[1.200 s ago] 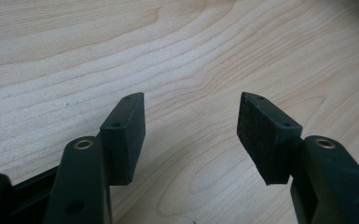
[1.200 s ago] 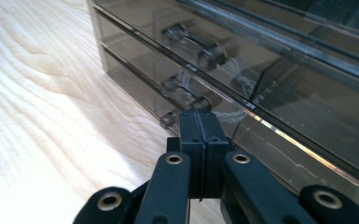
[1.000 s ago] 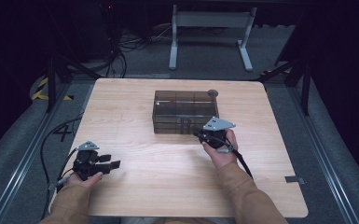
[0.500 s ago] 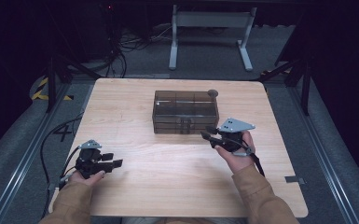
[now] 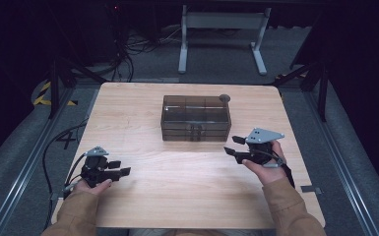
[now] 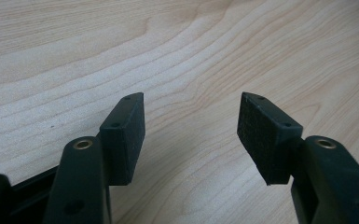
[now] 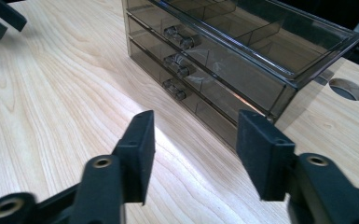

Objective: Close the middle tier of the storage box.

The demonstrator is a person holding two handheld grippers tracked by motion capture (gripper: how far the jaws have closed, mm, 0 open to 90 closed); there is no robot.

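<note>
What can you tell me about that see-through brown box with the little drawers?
The drawer box looks like smoky, see-through plastic. It has three stacked drawers, all shut, each with a small clear handle on the front, and an open tray on top split into compartments. It stands upright near the middle of the wooden table. Nothing else touches it.

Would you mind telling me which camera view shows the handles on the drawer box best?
The right gripper view: the three clear handles sit close and sharp on the front of the smoky drawer box. In the high view the drawer box is small, with its handles only a faint mark. The left gripper view looks at bare table.
</note>
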